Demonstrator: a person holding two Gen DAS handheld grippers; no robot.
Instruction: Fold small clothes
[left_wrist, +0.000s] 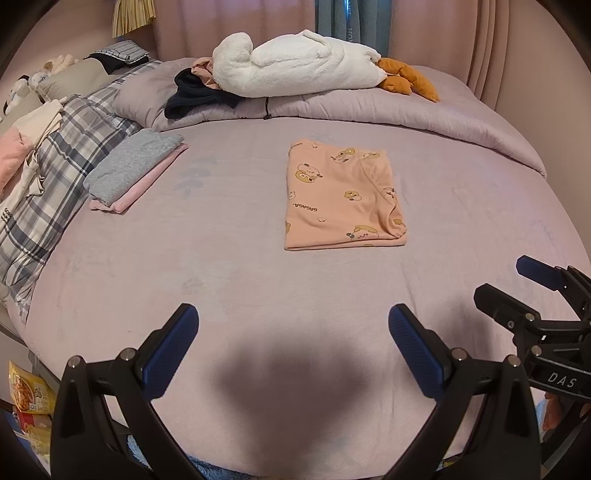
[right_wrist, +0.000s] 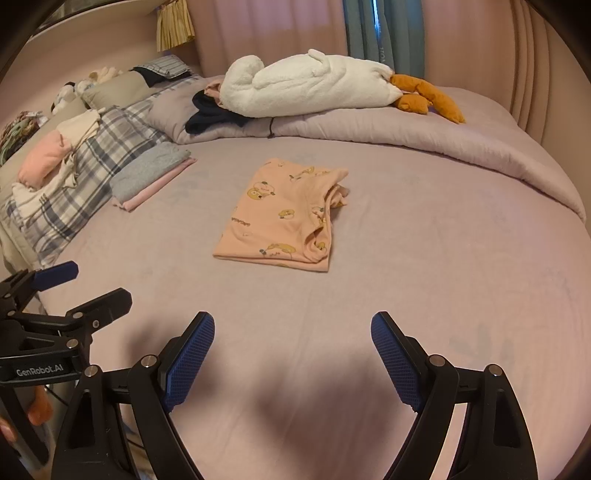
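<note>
Both the left gripper (left_wrist: 293, 345) and the right gripper (right_wrist: 293, 354) gape wide and empty at the bottom of their frames, well short of the folded peach shirt (left_wrist: 343, 199) lying mid-frame on the bed (left_wrist: 229, 266). Pinching only its top layer could pull the fold open. Only the right view shows its bunched right edge.
</note>
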